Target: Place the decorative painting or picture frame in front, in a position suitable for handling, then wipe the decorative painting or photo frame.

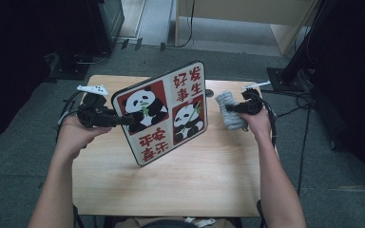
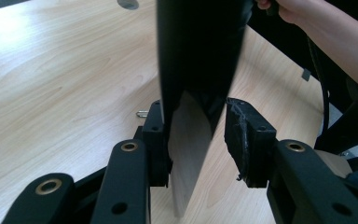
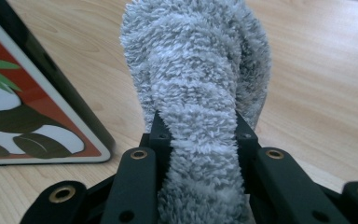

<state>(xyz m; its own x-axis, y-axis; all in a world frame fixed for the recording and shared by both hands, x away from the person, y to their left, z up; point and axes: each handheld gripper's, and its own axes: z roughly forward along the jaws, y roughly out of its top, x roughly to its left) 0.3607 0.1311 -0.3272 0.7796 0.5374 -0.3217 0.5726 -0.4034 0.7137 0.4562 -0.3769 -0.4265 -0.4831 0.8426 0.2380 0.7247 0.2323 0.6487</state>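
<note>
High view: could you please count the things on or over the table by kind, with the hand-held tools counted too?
Panda board: 1
Grey fluffy cloth: 1
Hand-held tools: 2, the left tool and the right tool
Small round grey thing by the table's far edge: 1
Total: 5

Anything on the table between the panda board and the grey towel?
No: in the high view only bare table separates the panda board from the grey towel.

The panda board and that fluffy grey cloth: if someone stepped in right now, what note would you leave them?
Left tongs: open around the edge of the panda board, one pad touching, the other apart.
Right tongs: shut on the grey cloth, beside the board.
Board stands tilted on the table.
Done: cloth picked up, board propped.
Left: probably wiping the board; cloth hasn't touched it yet.
</note>
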